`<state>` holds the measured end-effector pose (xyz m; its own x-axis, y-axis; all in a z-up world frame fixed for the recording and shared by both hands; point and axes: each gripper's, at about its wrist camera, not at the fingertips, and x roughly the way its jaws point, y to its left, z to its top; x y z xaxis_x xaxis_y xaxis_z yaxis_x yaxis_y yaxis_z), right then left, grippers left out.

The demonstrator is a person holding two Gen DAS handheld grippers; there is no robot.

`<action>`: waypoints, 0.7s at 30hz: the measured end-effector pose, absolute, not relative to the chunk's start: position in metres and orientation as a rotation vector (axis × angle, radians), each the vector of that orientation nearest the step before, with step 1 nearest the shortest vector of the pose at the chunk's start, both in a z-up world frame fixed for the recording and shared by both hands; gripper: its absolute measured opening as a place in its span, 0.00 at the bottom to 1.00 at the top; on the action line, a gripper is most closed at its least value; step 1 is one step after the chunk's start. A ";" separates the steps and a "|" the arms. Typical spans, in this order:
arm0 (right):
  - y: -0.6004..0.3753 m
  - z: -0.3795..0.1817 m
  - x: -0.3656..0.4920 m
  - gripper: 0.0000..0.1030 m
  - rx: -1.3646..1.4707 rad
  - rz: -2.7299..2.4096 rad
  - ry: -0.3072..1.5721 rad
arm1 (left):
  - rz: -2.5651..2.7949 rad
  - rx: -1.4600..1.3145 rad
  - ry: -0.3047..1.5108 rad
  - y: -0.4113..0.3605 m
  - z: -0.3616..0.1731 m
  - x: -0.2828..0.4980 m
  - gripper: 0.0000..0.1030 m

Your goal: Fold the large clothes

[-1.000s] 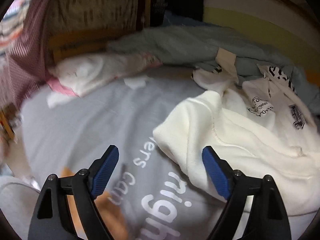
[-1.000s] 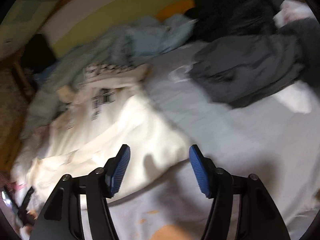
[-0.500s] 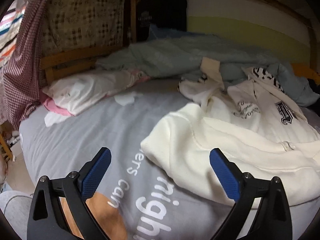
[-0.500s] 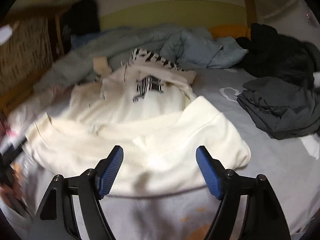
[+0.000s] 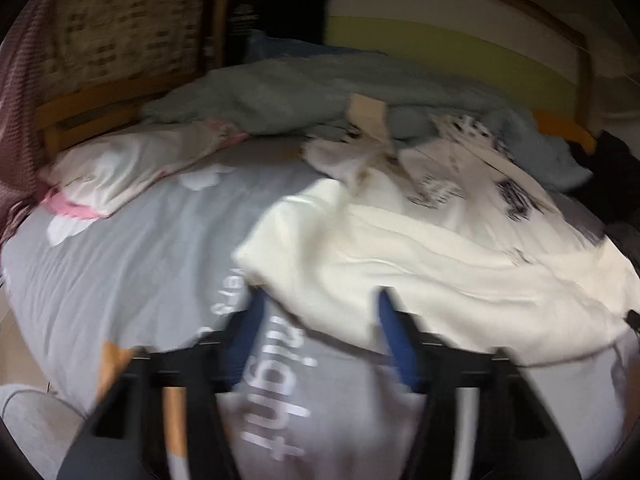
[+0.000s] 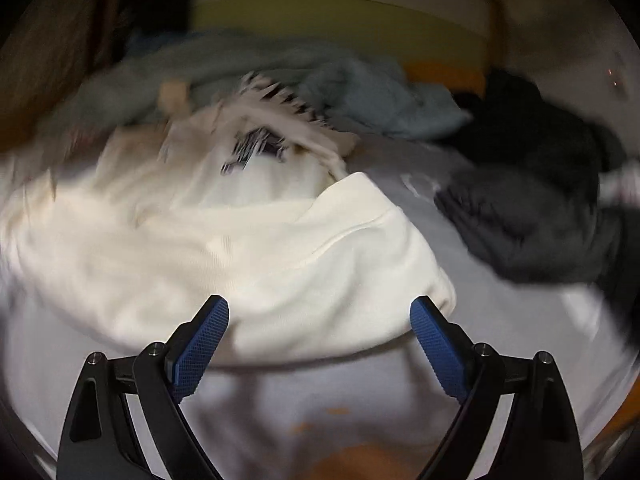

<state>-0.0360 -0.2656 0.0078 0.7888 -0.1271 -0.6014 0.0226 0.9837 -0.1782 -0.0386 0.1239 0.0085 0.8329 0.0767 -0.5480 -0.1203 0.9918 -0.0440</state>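
A large cream sweatshirt [image 5: 420, 248] with black print lies crumpled across the grey bed sheet [image 5: 140, 264]. My left gripper [image 5: 320, 316] is at its near-left hem. Its jaws are closing, blurred, with the hem's edge between the tips and a gap still showing. In the right wrist view the same sweatshirt [image 6: 240, 248] fills the middle. My right gripper [image 6: 320, 320] sits low over its near-right corner. Its jaws are opening wide, and the cloth edge lies just past the blue fingertips [image 6: 208, 320], untouched.
A pale blue blanket [image 5: 300, 92] is heaped behind the sweatshirt. A white and pink pillow [image 5: 128, 172] lies at the left by the wooden bed frame [image 5: 100, 108]. Dark clothes [image 6: 540, 216] are piled at the right. A grey-clad limb [image 5: 28, 420] shows at the lower left.
The left jaws have come much closer together around the sweatshirt's hem. The right jaws have spread wider, and that gripper has rolled and swung to face the sweatshirt's right corner.
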 end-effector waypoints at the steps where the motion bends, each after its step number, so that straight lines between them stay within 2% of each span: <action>1: -0.261 0.007 -0.038 0.91 -0.219 -0.064 0.666 | 0.056 -0.057 0.595 0.118 0.010 -0.037 0.11; 4: -0.246 0.005 -0.050 0.91 -0.376 0.043 0.662 | -0.101 -0.050 0.623 0.104 0.020 -0.038 0.09; 7: -0.241 0.005 -0.055 0.91 -0.347 0.159 0.658 | -0.099 -0.026 0.610 0.096 0.024 -0.038 0.10; 8: -0.240 0.004 -0.052 0.91 -0.325 0.179 0.674 | -0.074 0.002 0.612 0.092 0.023 -0.037 0.12; 9: -0.237 0.001 -0.049 0.91 -0.323 0.181 0.687 | -0.065 0.018 0.623 0.091 0.020 -0.036 0.19; 11: -0.230 -0.009 -0.040 0.91 -0.385 0.120 0.714 | -0.064 0.010 0.677 0.093 0.011 -0.032 0.27; 14: -0.236 -0.025 -0.028 0.91 -0.380 0.082 0.825 | -0.091 0.031 0.759 0.092 -0.011 -0.030 0.27; 17: -0.252 -0.021 -0.025 0.91 -0.274 0.065 0.836 | -0.036 0.133 0.822 0.083 -0.030 -0.027 0.28; 19: -0.260 -0.025 -0.020 0.91 -0.302 -0.041 0.845 | 0.023 0.188 0.820 0.075 -0.034 -0.026 0.37; 20: -0.264 -0.026 -0.018 0.91 -0.310 -0.077 0.848 | 0.086 0.230 0.788 0.072 -0.033 -0.025 0.54; 21: -0.269 -0.025 -0.016 0.91 -0.288 -0.096 0.846 | 0.153 0.263 0.746 0.070 -0.030 -0.024 0.65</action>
<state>-0.0164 -0.2692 -0.0247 0.6610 -0.1974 -0.7239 -0.0302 0.9570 -0.2886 -0.0243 0.0703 -0.0303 0.7251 0.2303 -0.6490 -0.0445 0.9561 0.2895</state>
